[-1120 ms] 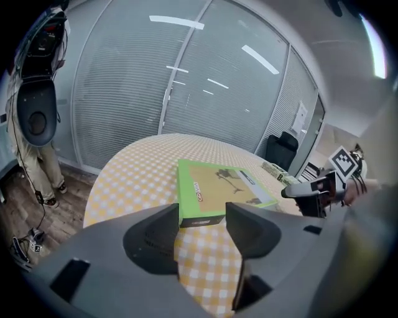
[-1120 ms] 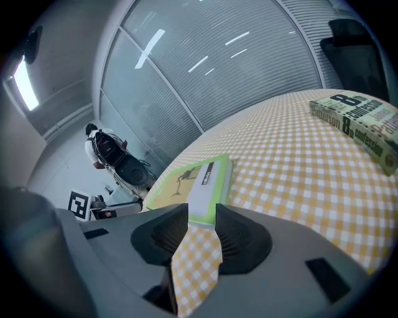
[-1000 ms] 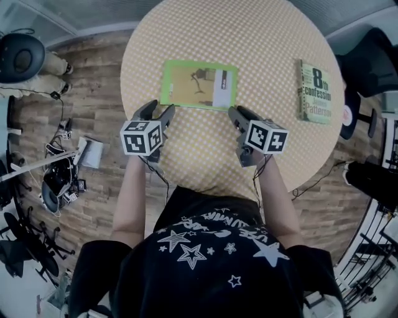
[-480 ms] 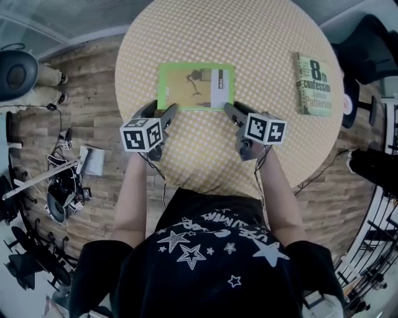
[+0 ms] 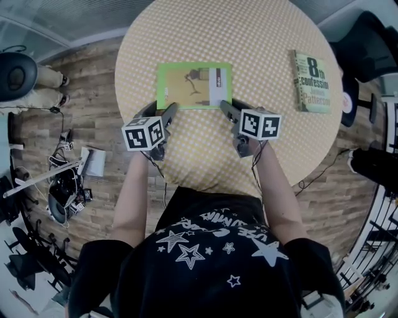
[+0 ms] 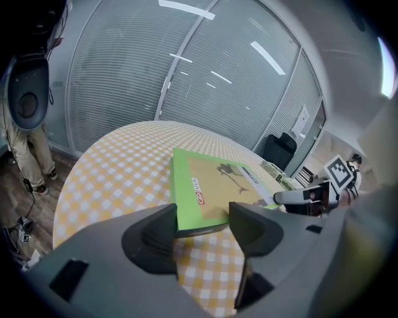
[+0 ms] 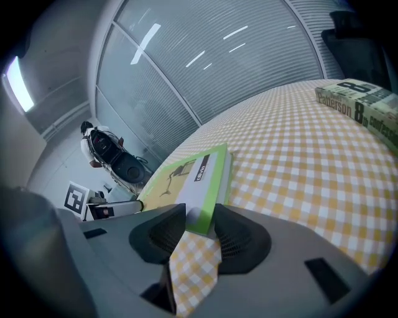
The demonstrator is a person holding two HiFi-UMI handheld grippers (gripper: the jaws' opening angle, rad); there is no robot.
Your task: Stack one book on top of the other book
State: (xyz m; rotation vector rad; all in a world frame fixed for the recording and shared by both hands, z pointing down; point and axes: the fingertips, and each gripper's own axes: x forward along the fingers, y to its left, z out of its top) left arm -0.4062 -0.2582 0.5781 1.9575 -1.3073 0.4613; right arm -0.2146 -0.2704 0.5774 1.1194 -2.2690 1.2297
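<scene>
A round table [image 5: 249, 37] with yellow-checked cloth stands on wood-plank floor [image 5: 93, 130], enclosed by blind-covered glass walls [image 6: 118, 81] reflecting strip lights [image 6: 186, 7].

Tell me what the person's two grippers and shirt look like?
Both are dark grey. The left gripper and right gripper each carry a white cube with black square markers, trailing thin dark cables. The shirt is black with white stars.
</scene>
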